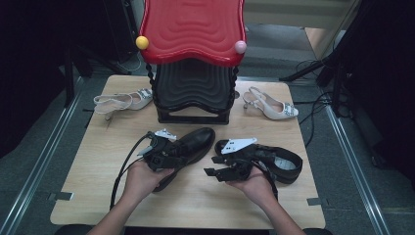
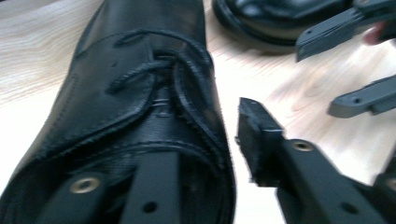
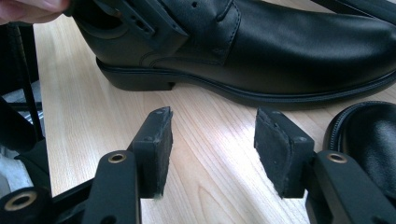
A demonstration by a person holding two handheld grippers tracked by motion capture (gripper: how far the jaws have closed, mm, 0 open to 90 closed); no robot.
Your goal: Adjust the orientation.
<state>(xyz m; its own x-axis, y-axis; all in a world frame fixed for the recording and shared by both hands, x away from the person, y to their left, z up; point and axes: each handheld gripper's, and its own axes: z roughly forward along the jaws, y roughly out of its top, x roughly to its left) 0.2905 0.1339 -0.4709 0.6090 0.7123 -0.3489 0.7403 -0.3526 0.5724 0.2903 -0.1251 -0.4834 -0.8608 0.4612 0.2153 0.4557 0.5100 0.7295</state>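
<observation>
Fingers [image 2: 254, 140] straddle glossy black leather shoe [image 2: 135, 112] collar

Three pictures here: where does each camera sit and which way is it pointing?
High view: above the person's side, looking down the table; forearms and hands show.
Left gripper view: on the left hand-held gripper, looking along the left black shoe.
Right gripper view: on the right hand-held gripper, facing that shoe's side.
Shared: that shoe.

Two shoes are being kept side by side on the table [image 1: 195, 196]. The left shoe [image 1: 188, 147] is lying at the left gripper [image 1: 169, 147]. The right shoe [image 1: 284, 164] is lying behind the right gripper [image 1: 211, 166]. Past both, a rack [image 1: 193, 93] is standing between two sandals [image 1: 122, 102] [image 1: 271, 105].
</observation>
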